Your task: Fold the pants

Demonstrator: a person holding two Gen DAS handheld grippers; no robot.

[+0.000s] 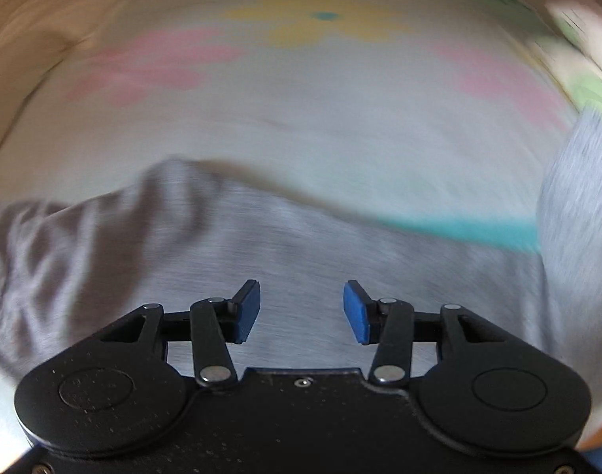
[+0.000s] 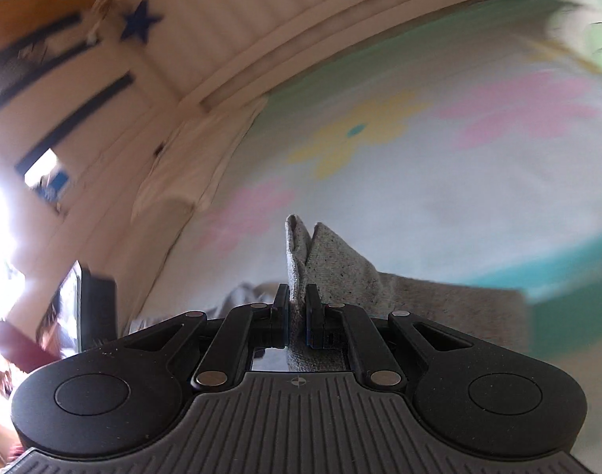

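Grey pants (image 1: 285, 260) spread over bedspread (image 1: 340, 138) w/ pastel flowers: pink, yellow, teal band near fabric edge. Rumpled and bunched at left of left wrist view, smoother toward centre, another grey stretch rising at right edge (image 1: 577, 205) (prob. same garment, too blurred to confirm). Left gripper (image 1: 302, 312) above the cloth, pointing steeply down, blue pads (image 1: 247, 312) parted w/ a clear gap, nothing between them, only grey fabric seen behind. Right gripper (image 2: 298, 316) clamped tight on a fold of the pants (image 2: 301, 252): pinched cloth sticking up past the fingertips in two small peaks, rest of garment trailing off to the right and down over the bed (image 2: 459, 197). Jaws nearly together, only the cloth's thickness between. Yellow flower w/ teal centre (image 2: 356, 130) beyond the pinched fold, pink ones either side. Pale wood-panelled wall (image 2: 261, 19) behind the bed, dark blue star (image 2: 139, 19) on it; bright glare at left edge. Both views motion-smeared.
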